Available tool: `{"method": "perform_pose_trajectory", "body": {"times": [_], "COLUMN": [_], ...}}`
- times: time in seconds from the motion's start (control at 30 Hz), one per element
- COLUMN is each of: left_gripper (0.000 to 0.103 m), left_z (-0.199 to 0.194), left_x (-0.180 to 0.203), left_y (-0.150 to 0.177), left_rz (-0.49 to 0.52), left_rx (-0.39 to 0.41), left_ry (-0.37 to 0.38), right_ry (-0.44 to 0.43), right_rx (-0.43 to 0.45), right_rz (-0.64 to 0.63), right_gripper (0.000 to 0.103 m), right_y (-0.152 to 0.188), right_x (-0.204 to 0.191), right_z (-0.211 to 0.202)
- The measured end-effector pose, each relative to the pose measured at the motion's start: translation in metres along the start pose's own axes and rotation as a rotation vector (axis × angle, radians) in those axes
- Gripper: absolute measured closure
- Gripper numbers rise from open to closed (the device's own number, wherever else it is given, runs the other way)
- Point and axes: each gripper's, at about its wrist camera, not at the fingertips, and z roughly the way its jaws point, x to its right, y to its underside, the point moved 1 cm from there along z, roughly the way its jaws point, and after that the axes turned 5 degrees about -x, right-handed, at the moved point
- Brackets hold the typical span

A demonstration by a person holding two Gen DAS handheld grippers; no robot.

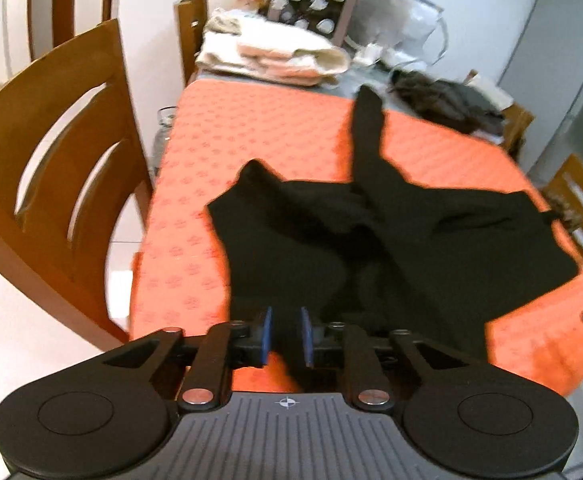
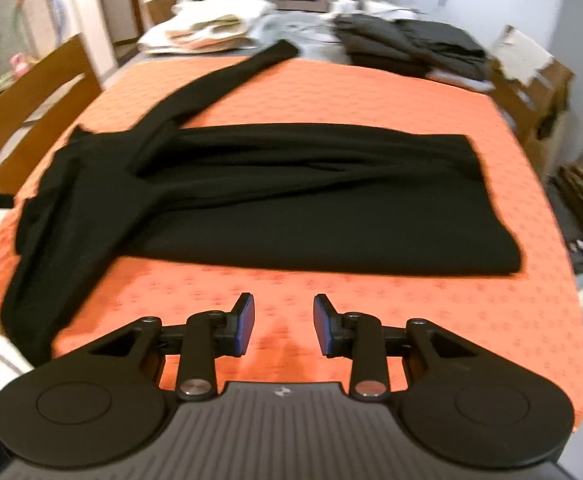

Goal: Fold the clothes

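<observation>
Nearest my left camera, the left claw (image 1: 287,336) stands with its blue pads (image 1: 267,334) a narrow gap apart, poised above the near hem of the black garment (image 1: 371,248); I see nothing pinched between them, though dark cloth and orange covering both show through the gap (whether a pad brushes the fabric I cannot tell). On my right camera, the right claw (image 2: 284,326) is spread wider, empty, over bare orange tablecloth (image 2: 371,300) just short of the garment's (image 2: 291,200) near folded edge.

I note the garment lies flat across the middle of the desk (image 1: 195,184), its body folded into a long band running left to right in the right view. One sleeve (image 2: 219,80) stretches diagonally toward the far edge of the cloth; another part hangs over the near left edge.

Beyond it, at the far end, I record a stack of pale folded items (image 1: 275,56) and a pile of dark clothes (image 2: 407,48). A box with a window showing cups (image 1: 315,4) stands behind them against the wall. A wooden chair (image 1: 63,136) stands at the left side.
</observation>
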Motion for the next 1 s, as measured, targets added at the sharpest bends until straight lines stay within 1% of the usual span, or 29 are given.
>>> {"method": "perform_pose_trajectory", "body": {"times": [0.03, 0.07, 0.13, 0.2, 0.23, 0.37, 0.43, 0.57, 0.67, 0.87, 1.0], "left_gripper": [0.072, 0.070, 0.060, 0.057, 0.057, 0.056, 0.052, 0.049, 0.049, 0.049, 0.049], "left_z": [-0.004, -0.008, -0.010, -0.006, -0.004, 0.005, 0.007, 0.023, 0.038, 0.057, 0.065], "left_x": [0.005, 0.011, 0.026, 0.041, 0.049, 0.081, 0.100, 0.137, 0.159, 0.185, 0.192], "left_y": [0.001, 0.002, 0.004, 0.007, 0.009, 0.012, 0.011, 0.010, 0.012, 0.020, 0.023], "left_rz": [-0.004, -0.007, -0.005, -0.008, -0.008, -0.015, -0.007, 0.013, 0.004, -0.031, -0.054], "left_rx": [0.005, 0.008, 0.009, -0.001, -0.007, -0.022, -0.016, -0.024, -0.035, -0.041, -0.051], "left_ry": [0.024, 0.047, 0.084, 0.101, 0.104, 0.067, 0.054, -0.018, -0.109, -0.271, -0.350], "right_ry": [0.014, 0.026, 0.042, 0.057, 0.063, 0.066, 0.049, -0.005, -0.045, -0.145, -0.195], "right_rx": [0.002, 0.004, 0.008, 0.011, 0.011, 0.010, 0.002, -0.025, -0.049, -0.078, -0.069], "right_rz": [0.012, 0.023, 0.043, 0.055, 0.058, 0.079, 0.094, 0.083, 0.066, 0.043, 0.028], "right_gripper": [0.066, 0.066, 0.066, 0.066, 0.066, 0.066, 0.065, 0.065, 0.065, 0.065, 0.065], "right_y": [-0.001, -0.003, -0.009, -0.016, -0.020, -0.038, -0.047, -0.060, -0.068, -0.076, -0.079], "right_x": [0.011, 0.022, 0.045, 0.070, 0.083, 0.136, 0.162, 0.200, 0.223, 0.243, 0.249], "right_z": [-0.001, -0.001, 0.002, 0.006, 0.009, 0.023, 0.033, 0.059, 0.080, 0.113, 0.122]}}
